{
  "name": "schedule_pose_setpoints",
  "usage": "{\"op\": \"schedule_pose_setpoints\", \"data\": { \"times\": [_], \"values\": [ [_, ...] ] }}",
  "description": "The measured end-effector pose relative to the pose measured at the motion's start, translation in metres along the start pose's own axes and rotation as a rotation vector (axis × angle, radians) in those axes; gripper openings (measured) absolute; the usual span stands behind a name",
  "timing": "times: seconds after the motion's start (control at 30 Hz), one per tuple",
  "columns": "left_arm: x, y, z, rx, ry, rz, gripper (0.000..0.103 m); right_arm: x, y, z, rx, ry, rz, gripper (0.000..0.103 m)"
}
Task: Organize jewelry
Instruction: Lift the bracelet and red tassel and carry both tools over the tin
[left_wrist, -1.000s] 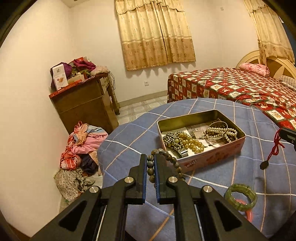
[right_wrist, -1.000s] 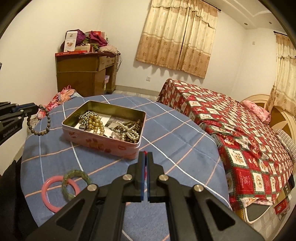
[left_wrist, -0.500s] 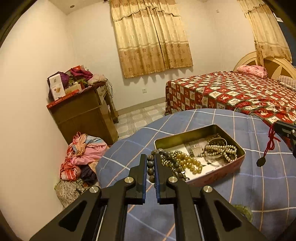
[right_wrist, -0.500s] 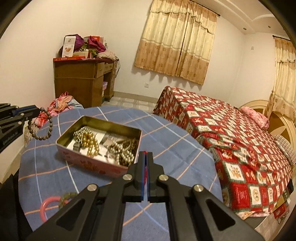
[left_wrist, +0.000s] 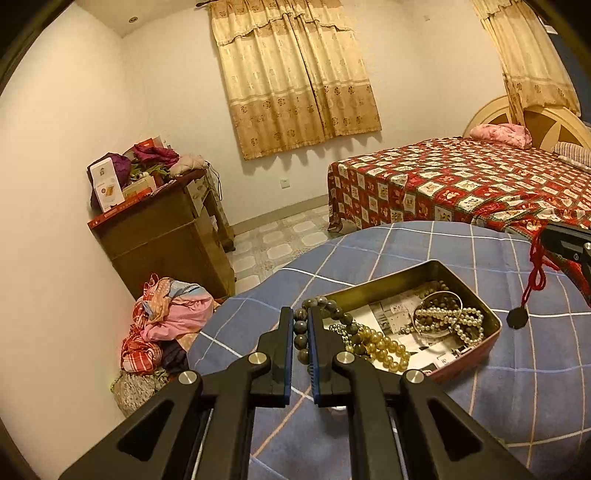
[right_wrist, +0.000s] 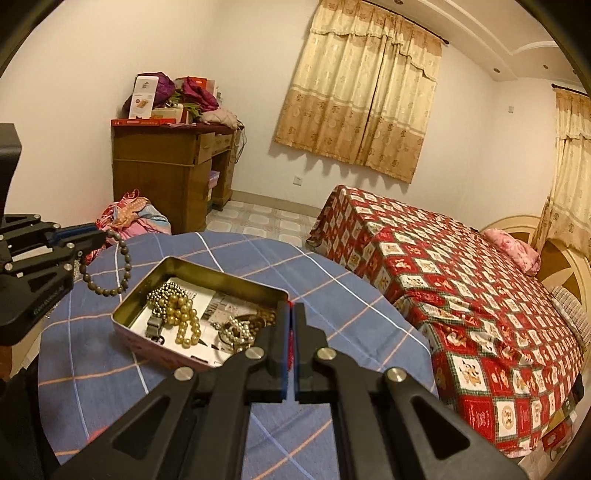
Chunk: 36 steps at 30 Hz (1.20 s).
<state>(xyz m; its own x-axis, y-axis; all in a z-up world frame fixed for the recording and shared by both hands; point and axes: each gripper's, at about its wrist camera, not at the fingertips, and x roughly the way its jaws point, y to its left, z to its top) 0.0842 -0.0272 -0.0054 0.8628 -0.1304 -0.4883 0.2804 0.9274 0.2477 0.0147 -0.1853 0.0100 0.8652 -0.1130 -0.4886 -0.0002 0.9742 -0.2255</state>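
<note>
The left gripper (left_wrist: 301, 325) is clamped on a dark beaded bracelet (right_wrist: 110, 267), suspended at the left of the right-wrist frame, beside the open tin (right_wrist: 207, 365). The right gripper (right_wrist: 290, 314) is closed on a red cord pendant (left_wrist: 517, 317), hung at the right of the left-wrist frame above the blue checked tablecloth (left_wrist: 535, 387).

Wooden desk (left_wrist: 166, 240) far left by wall, boxes & clothes piled on top. Clothes heap (left_wrist: 162, 325) on floor nr it. Gold curtains (left_wrist: 295, 74) on far wall. Bed (left_wrist: 461, 177) w/ red patchwork cover at right, pink pillow (left_wrist: 498, 133) at far end.
</note>
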Motion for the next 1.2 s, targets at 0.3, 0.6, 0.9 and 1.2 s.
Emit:
{"op": "schedule_pose_setpoints", "data": {
  "times": [0.3, 0.6, 0.9, 1.2],
  "values": [
    [0.012, -0.004, 0.004, 0.005, 0.013, -0.002, 0.007, 0.012, 0.005, 0.009, -0.013, 0.005, 0.003, 0.002],
    [0.026, -0.005, 0.005, 0.007, 0.034, -0.004, 0.007, 0.019, 0.006, 0.013, -0.018, 0.008, 0.006, 0.002],
    [0.041, -0.004, 0.010, 0.011, 0.053, -0.004, 0.007, 0.032, 0.009, 0.020, -0.029, 0.011, 0.006, 0.002],
    [0.055, -0.012, 0.011, 0.021, 0.072, -0.014, 0.007, 0.052, 0.012, 0.026, -0.041, 0.024, 0.007, 0.002]
  ]
}}
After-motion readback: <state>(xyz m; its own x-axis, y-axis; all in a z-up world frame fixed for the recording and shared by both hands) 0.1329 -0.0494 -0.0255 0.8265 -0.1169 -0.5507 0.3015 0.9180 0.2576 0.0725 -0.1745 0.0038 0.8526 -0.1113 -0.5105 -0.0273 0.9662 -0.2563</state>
